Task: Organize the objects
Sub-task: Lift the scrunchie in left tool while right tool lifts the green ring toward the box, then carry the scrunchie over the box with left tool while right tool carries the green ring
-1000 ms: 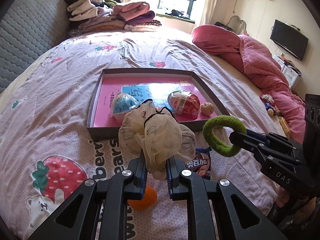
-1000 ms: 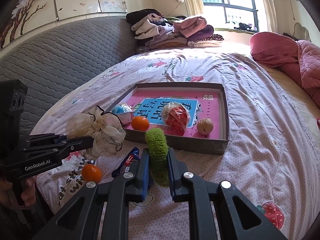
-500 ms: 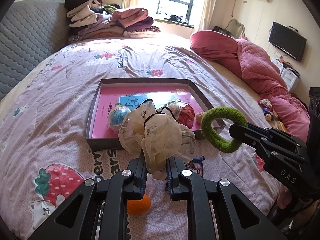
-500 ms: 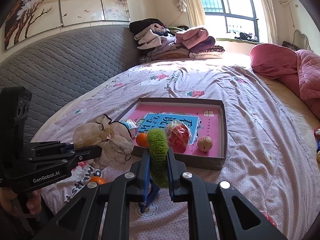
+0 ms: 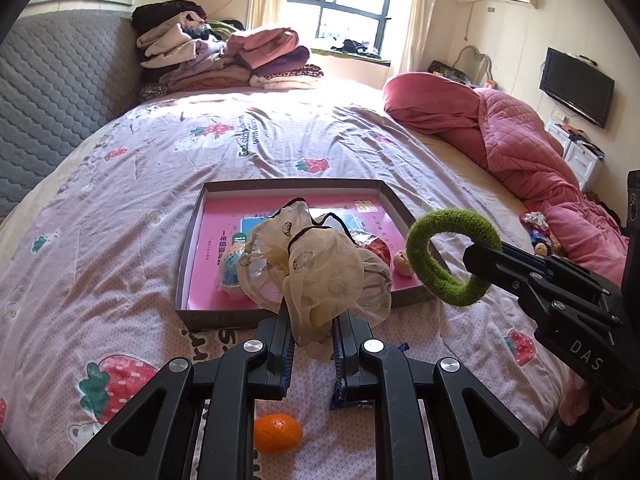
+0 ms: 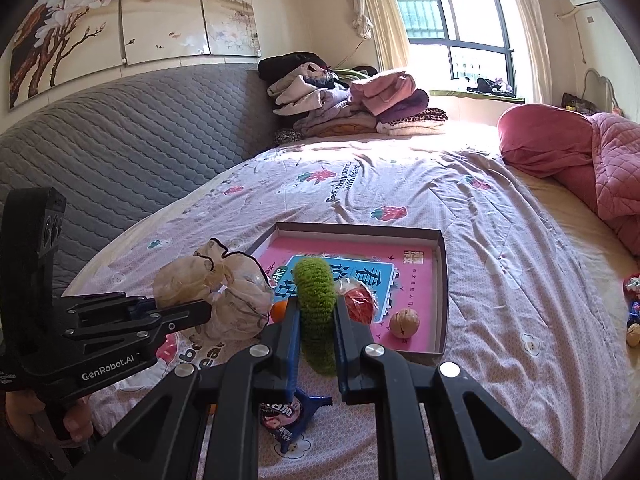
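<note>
A shallow box [image 5: 188, 272] is set on the bed [image 5: 120, 184]; a walnut [image 6: 405, 322] lies in its near right corner. A tangerine [image 5: 277, 433] and a snack packet [image 6: 285, 416] lie before the box. Folded clothes [image 5: 224, 60] are stacked behind.

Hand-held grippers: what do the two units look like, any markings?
Both are matte black plastic with angular, triangular-cutout finger arms, round silver screw heads and blue pads on the inner finger faces. The left hand-held gripper carries white "GenRobot.AI" lettering on its side, seen from the right wrist view. The right hand-held gripper shows white "DAS" lettering. No cables or sleeves visible.
</note>
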Demonstrator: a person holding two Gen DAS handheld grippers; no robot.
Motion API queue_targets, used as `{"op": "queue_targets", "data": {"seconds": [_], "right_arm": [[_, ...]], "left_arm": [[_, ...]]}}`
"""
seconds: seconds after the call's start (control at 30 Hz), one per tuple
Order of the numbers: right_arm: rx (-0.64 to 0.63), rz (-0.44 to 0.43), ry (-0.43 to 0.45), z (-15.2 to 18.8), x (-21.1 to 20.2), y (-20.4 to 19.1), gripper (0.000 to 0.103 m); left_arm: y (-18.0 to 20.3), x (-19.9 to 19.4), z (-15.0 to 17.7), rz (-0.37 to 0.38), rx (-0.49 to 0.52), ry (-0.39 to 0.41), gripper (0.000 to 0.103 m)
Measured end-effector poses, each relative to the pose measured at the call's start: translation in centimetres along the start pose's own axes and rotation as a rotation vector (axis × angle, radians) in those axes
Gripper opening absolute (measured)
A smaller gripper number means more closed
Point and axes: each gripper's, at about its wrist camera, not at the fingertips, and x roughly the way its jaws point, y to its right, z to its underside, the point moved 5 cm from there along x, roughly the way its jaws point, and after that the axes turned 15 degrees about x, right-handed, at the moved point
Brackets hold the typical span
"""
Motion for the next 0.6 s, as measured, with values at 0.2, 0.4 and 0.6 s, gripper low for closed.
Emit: {"op": "queue_targets", "data": {"seconds": [0.2, 0.4, 0.6], "right_arm": [[-0.002, 0.001, 0.007, -0.7, 0.1, 0.1, 0.015], [-0.004, 0.007, 0.02, -1.7, 0.5, 0.4, 0.015], [-0.013, 0.026, 0.032, -2.8, 1.2, 1.0, 0.015]], "left_arm": [[0.1, 0.3, -0.5, -0.013, 0.01, 0.001, 0.016], [-0.3, 0.9, -1.2, -0.025, 0.015, 0.0, 0.016], [-1.3, 1.9, -2.1, -0.035, 0.01, 0.003, 0.016]]}}
